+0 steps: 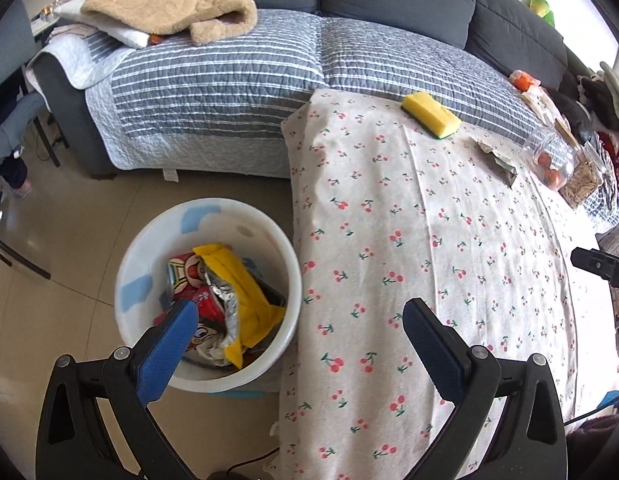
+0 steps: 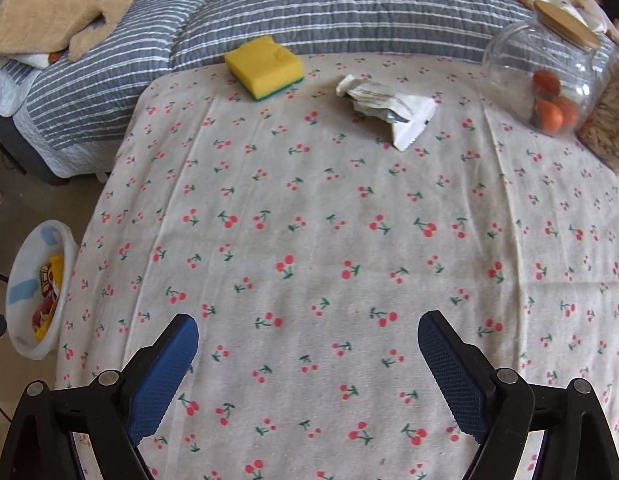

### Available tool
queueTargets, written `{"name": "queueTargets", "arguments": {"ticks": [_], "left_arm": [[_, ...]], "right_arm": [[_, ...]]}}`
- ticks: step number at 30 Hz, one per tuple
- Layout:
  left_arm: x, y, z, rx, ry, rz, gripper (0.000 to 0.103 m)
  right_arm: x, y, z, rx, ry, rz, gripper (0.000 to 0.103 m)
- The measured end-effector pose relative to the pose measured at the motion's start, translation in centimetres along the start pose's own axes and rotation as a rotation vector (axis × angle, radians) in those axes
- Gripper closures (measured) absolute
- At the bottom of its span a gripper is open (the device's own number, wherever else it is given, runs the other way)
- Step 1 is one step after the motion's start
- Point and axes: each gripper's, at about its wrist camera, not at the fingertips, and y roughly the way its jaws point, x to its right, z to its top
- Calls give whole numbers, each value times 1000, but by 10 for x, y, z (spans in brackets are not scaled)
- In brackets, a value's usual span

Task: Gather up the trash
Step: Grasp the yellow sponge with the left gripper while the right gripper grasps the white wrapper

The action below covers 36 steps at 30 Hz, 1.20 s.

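On floor: bin (image 1: 129,280) holds wrappers (image 1: 225,296); both hand-held grippers (image 1: 301,312) (image 2: 307,328) spread, empty.

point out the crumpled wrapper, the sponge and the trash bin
crumpled wrapper (image 2: 389,100), right wrist view, on its creased middle
sponge (image 2: 263,62), right wrist view, on its yellow top face
trash bin (image 1: 149,236), left wrist view, on its white inner wall
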Motion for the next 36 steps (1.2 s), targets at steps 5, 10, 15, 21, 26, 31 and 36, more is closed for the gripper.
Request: {"name": "queueTargets", "arguments": {"ticks": [5,10,15,21,26,31,36], "left_arm": [[31,10,12,-1,27,-22,0],[60,23,23,-4,54,-38,0],[82,42,33,-14,61,-39,0],[101,67,45,-27,65,-34,0],[101,84,57,-29,14,-28,0],[95,92,77,-26,10,3,0],[79,101,96,-33,-63,-15,0]], "right_arm": [[16,-1,4,-1,9,-22,8],[43,3,10,-4,42,-41,7],[68,11,12,-1,73,-46,7],[102,25,21,-5,136,-59,7],[124,35,40,28,204,-37,7],[127,54,73,36,283,51,7],[116,77,109,78,293,75,8]]}}
